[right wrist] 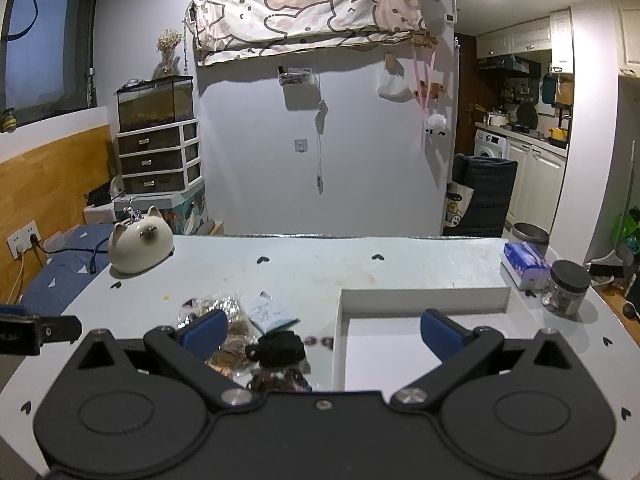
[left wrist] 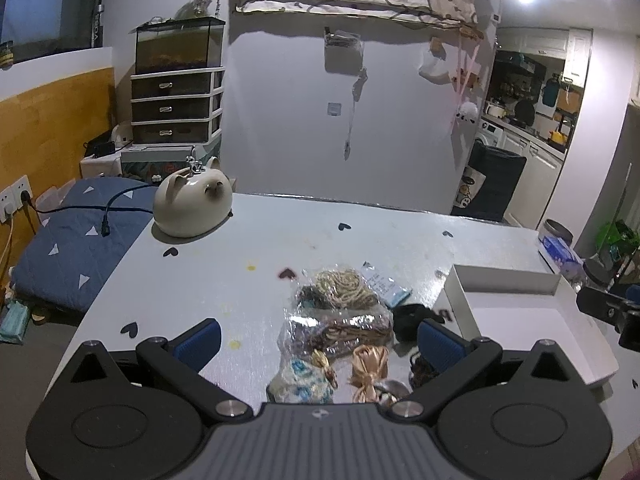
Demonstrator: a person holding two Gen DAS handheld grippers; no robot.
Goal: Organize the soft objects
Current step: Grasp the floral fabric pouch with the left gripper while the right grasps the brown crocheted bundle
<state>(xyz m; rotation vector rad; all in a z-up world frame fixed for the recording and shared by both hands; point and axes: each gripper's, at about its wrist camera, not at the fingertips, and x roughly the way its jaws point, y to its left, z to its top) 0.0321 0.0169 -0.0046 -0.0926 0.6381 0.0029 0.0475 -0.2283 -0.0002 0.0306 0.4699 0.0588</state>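
No label legible. We see crinkly clear bags (left wrist: 340, 312) of hair ties and a black scrunchie (right wrist: 280, 349) beside the white tray (right wrist: 424, 300); both grippers' jaws spread, empty.

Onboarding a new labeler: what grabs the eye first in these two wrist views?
Probably the cream cat-shaped ceramic piece at the table's far left corner. Next, the heap of soft items in crinkly clear wrap near the table's front edge, between the open left gripper fingers, with a black fabric piece beside it. To their right sits an empty white tray, ahead of the open right gripper.
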